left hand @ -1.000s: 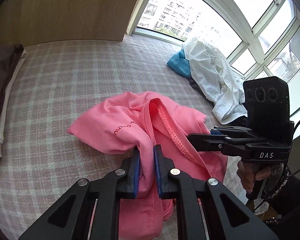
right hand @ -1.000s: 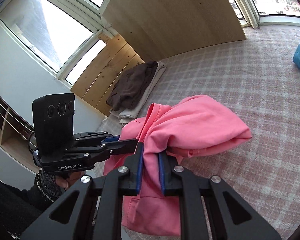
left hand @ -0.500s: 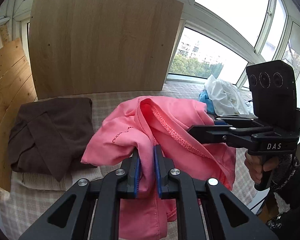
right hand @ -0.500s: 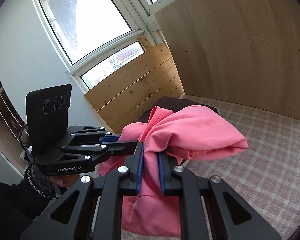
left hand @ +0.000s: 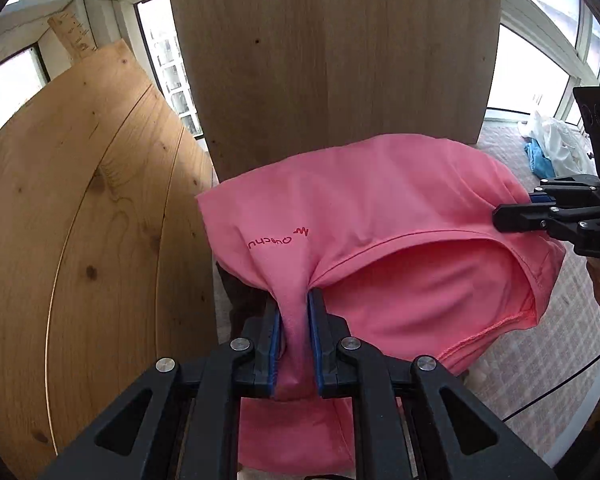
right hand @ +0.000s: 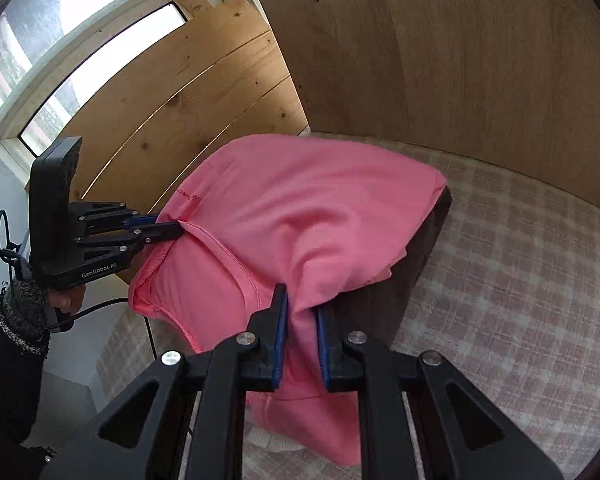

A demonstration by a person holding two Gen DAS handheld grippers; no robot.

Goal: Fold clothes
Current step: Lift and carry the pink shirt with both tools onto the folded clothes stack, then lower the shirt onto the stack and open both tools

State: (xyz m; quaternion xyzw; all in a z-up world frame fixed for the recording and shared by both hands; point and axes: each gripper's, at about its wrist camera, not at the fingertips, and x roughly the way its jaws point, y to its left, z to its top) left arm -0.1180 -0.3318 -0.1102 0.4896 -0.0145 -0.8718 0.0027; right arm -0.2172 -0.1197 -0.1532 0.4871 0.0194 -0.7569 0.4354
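Both grippers' jaws pinch the pink shirt (left hand: 372, 200) over brown clothing (right hand: 416, 256).

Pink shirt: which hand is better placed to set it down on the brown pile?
Probably the right gripper: the brown pile lies just ahead of it, under the shirt. The left gripper hangs off toward the planks.

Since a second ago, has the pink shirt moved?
Yes. The pink shirt, clamped by both grippers, has been carried off the plaid bedcover toward the wooden boards, and now hangs over the dark brown folded garment.
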